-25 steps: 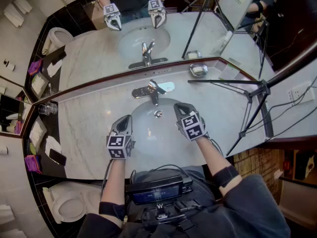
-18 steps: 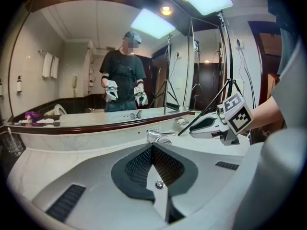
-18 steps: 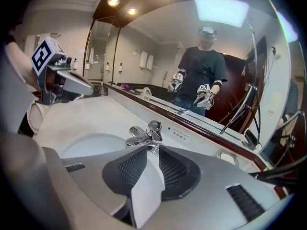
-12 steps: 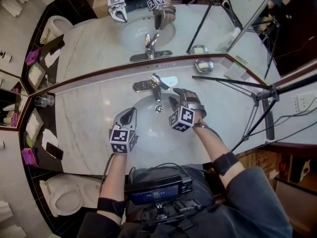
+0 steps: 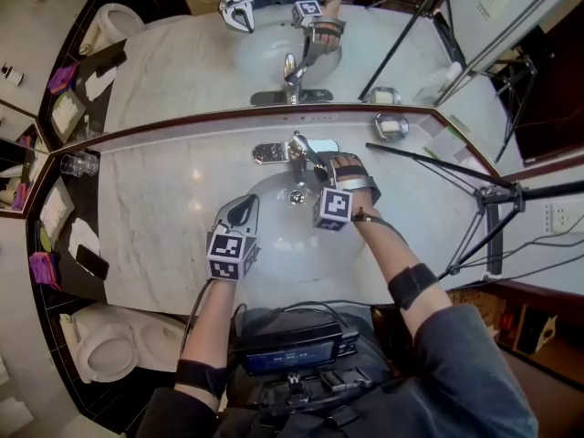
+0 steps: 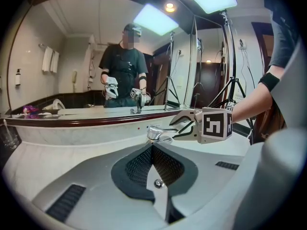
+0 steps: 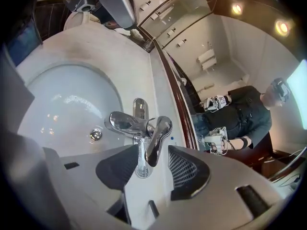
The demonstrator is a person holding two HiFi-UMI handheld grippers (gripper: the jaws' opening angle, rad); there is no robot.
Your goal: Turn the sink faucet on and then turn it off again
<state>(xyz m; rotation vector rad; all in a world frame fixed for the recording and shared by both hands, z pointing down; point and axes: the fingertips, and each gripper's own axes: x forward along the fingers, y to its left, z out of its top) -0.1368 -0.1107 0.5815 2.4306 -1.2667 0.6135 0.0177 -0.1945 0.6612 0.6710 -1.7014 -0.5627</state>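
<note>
At the sink faucet [image 5: 294,149], the right gripper [image 5: 321,167] is seen with its jaws spread wide — they have just been opening — and the chrome lever [image 7: 158,138] is framed between them, with neither pad seen pressing on it. Well short of the faucet, over the near side of the basin [image 5: 274,245], the left gripper [image 5: 241,210] is held with jaws pressed together — nothing is caught in them.

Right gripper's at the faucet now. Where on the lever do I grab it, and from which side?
Grip the lever near its free tip, coming from the basin side. It is a slim bar whose free end points toward the right gripper, whose jaws have just been opening and now stand on either side of that tip.
</note>
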